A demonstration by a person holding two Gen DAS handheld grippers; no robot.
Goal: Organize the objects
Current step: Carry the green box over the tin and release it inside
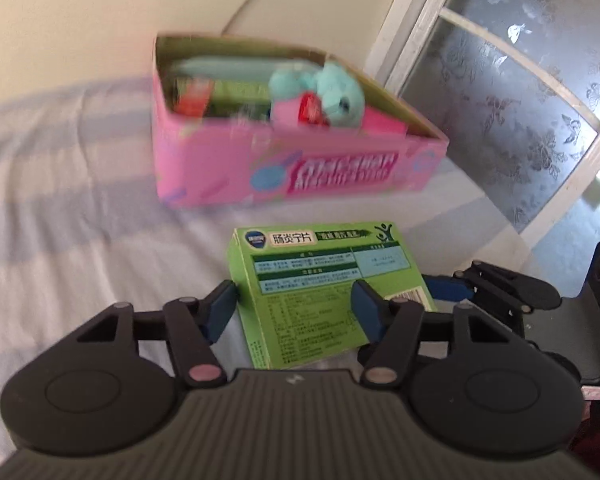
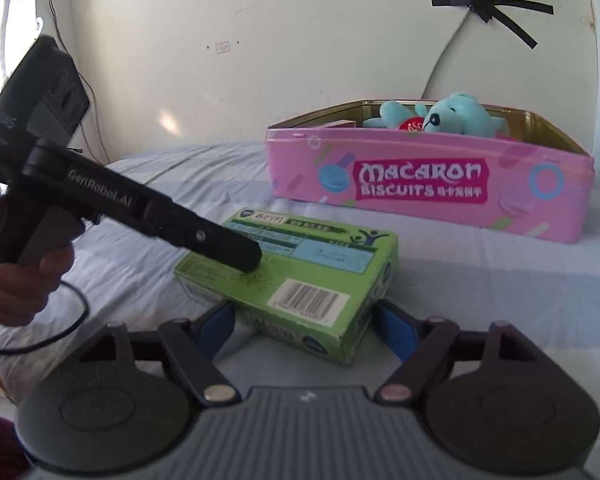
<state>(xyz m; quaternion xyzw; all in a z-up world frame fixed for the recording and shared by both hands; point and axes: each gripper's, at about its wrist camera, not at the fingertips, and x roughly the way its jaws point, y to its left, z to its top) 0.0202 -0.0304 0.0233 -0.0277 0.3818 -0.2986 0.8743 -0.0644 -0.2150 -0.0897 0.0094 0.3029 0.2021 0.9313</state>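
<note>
A green medicine box [image 1: 320, 276] [image 2: 300, 268] lies flat on the pale striped bedsheet [image 1: 80, 200]. My left gripper [image 1: 296, 304] stands open at the box's near end: its left pad is beside the box's edge and its right pad is over the top face. From the right wrist view, the left gripper [image 2: 248, 258] slants down onto the top of the box. My right gripper [image 2: 306, 324] is open around the box's near corner, with its pads clear of the cardboard. Behind stands an open pink biscuit tin [image 1: 220, 168] [image 2: 540, 216] holding a teal plush bear [image 1: 332, 92] [image 2: 452, 116] and other items.
A hand [image 2: 20, 280] grips the left tool, and a black cable [image 2: 60, 320] loops below it. A frosted window [image 1: 520, 100] runs along the bed's right side. The wall stands close behind the tin. Black tape holds a cord [image 2: 484, 4] to the wall.
</note>
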